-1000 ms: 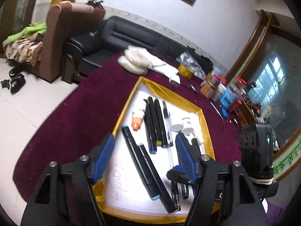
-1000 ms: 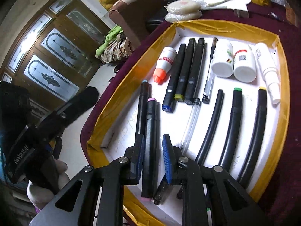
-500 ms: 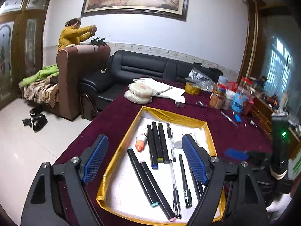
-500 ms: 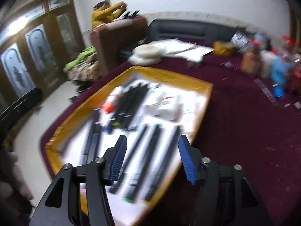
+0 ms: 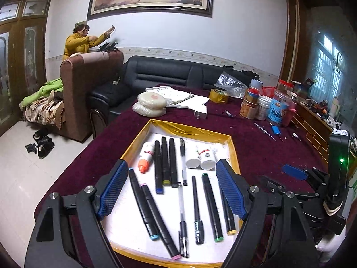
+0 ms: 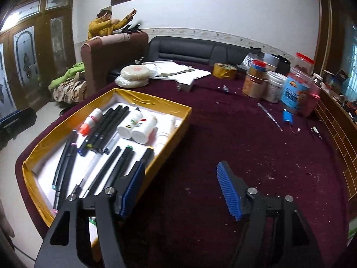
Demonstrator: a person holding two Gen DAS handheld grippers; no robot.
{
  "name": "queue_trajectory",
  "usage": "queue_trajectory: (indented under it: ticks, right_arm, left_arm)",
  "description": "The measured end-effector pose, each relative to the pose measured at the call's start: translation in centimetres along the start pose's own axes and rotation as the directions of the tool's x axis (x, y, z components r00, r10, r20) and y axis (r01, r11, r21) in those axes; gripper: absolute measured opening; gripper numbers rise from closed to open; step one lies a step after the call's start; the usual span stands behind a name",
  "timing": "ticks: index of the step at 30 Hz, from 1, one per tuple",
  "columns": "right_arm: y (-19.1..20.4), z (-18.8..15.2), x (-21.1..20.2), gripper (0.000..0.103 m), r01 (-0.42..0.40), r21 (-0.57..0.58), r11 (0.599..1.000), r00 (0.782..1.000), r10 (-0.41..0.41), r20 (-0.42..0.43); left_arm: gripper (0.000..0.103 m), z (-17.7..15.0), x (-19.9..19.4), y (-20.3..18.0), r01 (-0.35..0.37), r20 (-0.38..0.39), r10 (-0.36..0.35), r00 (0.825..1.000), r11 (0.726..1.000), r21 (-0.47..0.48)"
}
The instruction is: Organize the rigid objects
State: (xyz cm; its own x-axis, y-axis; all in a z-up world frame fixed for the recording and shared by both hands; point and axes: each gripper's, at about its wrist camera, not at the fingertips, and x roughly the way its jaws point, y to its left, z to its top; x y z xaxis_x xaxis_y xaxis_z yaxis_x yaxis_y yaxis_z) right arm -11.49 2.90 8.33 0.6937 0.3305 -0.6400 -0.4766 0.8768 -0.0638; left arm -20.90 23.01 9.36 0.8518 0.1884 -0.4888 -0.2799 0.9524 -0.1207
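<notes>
Two tools hang over the maroon tabletop (image 6: pixel 234 138), both spread wide and holding nothing. The left tool (image 5: pixel 171 189) hovers above the gold-rimmed tray (image 5: pixel 189 128), its blue pads (image 5: pixel 111 189) framing the white floor of the tray. The right tool (image 6: pixel 180 192) sits further right: its left pad is over the tray's near right edge and its right pad is over bare cloth.

Inside the tray, an orange-capped bottle (image 5: pixel 146 155) lies at the far left. Just beside it are three black markers (image 5: pixel 165 163) packed side by side, then a thin pen (image 5: pixel 183 156). Two white bottles (image 5: pixel 200 158) lie together at the far right, with a third white tube beside them, partly hidden by the pad. Nearer the camera, two long markers (image 5: pixel 149 210) lie slanted and touching, one tipped blue and one pink. A clear pen (image 5: pixel 183 218) lies next to them, then a black pen (image 5: pixel 197 212), a green-tipped marker (image 5: pixel 212 207) and a yellow-tipped one (image 5: pixel 229 221).

Beyond the tray the tabletop carries papers (image 6: pixel 178 71), a tape roll (image 6: pixel 224 70) and a group of jars (image 6: pixel 279 84). A black sofa (image 5: pixel 167 73) stands behind.
</notes>
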Motion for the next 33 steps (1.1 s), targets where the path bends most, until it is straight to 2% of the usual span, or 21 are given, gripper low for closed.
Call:
queue_trajectory:
  ticks: [6,12,14,17,18,20,22,24,29,33]
  right_arm:
    - [-1.3,-0.4,-0.2,0.063,0.006,0.024,1.0,1.0,-0.006,-0.004]
    - [-1.9,-0.7,-0.3,0.063,0.008,0.031,0.999,1.0,-0.008,-0.006]
    - [-2.0,-0.9,-0.4,0.063,0.007,0.03,1.0,1.0,-0.007,-0.006]
    - [-1.9,-0.9,-0.7,0.063,0.007,0.025,1.0,1.0,-0.007,-0.002]
    - [-1.9,-0.9,-0.8,0.063,0.008,0.023,1.0,1.0,-0.008,0.0]
    - [-1.8,-0.9,-0.8,0.063,0.007,0.021,1.0,1.0,-0.007,0.003]
    - [-1.6,-0.9,-0.8,0.063,0.003,0.018,1.0,1.0,-0.003,0.001]
    - [-1.4,-1.0,-1.0,0.063,0.002,0.009,1.0,1.0,-0.002,0.001]
    - [-0.8,-1.3,-1.2,0.063,-0.004,-0.018,1.0,1.0,0.004,0.002]
    - [-0.4,-1.4,-0.9,0.063,-0.011,-0.028,1.0,1.0,0.011,-0.006]
  left_arm:
    - [0.081,0.0,-0.5,-1.6,-0.002,0.014,0.002,1.0,1.0,0.027]
    - [0.081,0.1,-2.0,-2.1,-0.037,0.093,0.034,0.995,0.999,0.029]
    - [0.083,0.2,-3.4,-2.2,-0.11,0.168,0.106,0.98,0.994,0.012]
    - [0.103,0.4,-5.7,-2.3,-0.167,0.268,0.166,0.949,0.986,-0.021]
    - [0.103,0.6,-6.0,-2.4,-0.175,0.282,0.179,0.943,0.984,-0.039]
    - [0.103,1.2,-5.2,-2.2,-0.175,0.223,0.181,0.958,0.984,-0.047]
    - [0.103,1.6,-3.2,-1.6,-0.141,0.11,0.148,0.983,0.988,-0.067]
    - [0.103,1.3,-2.0,-0.9,-0.121,0.064,0.129,0.99,0.985,-0.122]
    - [0.103,0.4,-0.6,-0.7,-0.122,-0.007,0.123,0.992,0.979,-0.164]
    - [0.103,-0.3,0.4,-0.8,-0.224,-0.096,0.211,0.973,0.964,-0.143]
